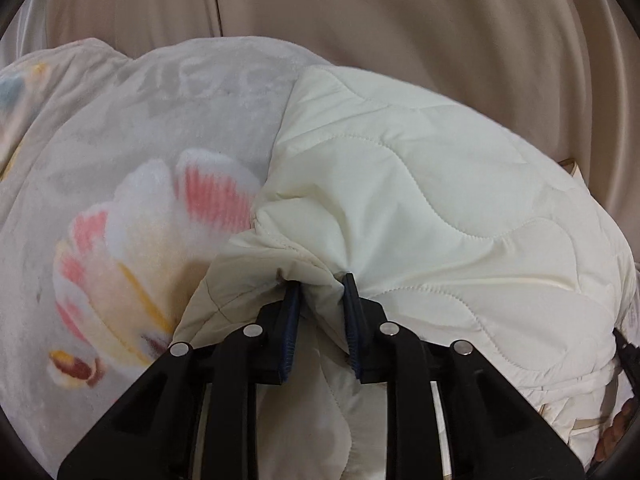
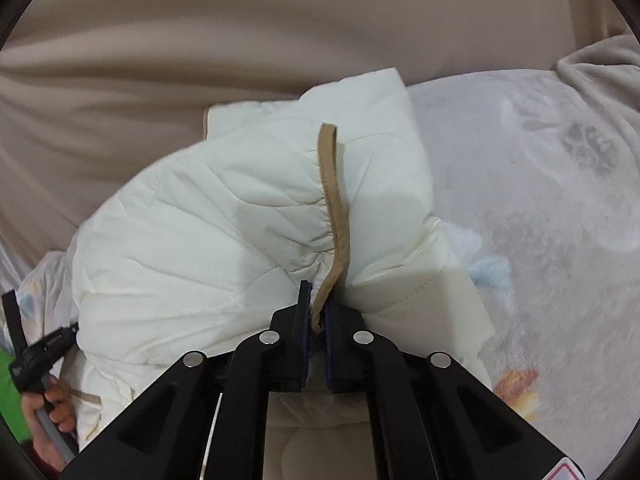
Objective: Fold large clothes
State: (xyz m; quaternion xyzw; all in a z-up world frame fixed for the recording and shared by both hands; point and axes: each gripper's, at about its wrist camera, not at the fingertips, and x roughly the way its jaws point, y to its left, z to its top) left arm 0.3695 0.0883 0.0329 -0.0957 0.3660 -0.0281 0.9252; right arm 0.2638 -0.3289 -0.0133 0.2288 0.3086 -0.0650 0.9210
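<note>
A cream quilted jacket [image 1: 420,200] lies bunched on a flowered blanket [image 1: 120,184]. My left gripper [image 1: 320,284] is shut on a gathered fold of the jacket's edge. In the right wrist view the same jacket [image 2: 200,220] is lifted in a heap. My right gripper [image 2: 317,292] is shut on its tan trim band [image 2: 332,200], which runs up from the jaws along a gathered cuff or hem. The left hand-held gripper [image 2: 36,356] and the person's hand show at the far left edge, beside the jacket.
The pale blanket [image 2: 540,220] with pink and yellow flower prints covers the surface under the jacket. Beige upholstery or curtain fabric [image 1: 400,20] rises behind it in both views [image 2: 200,40].
</note>
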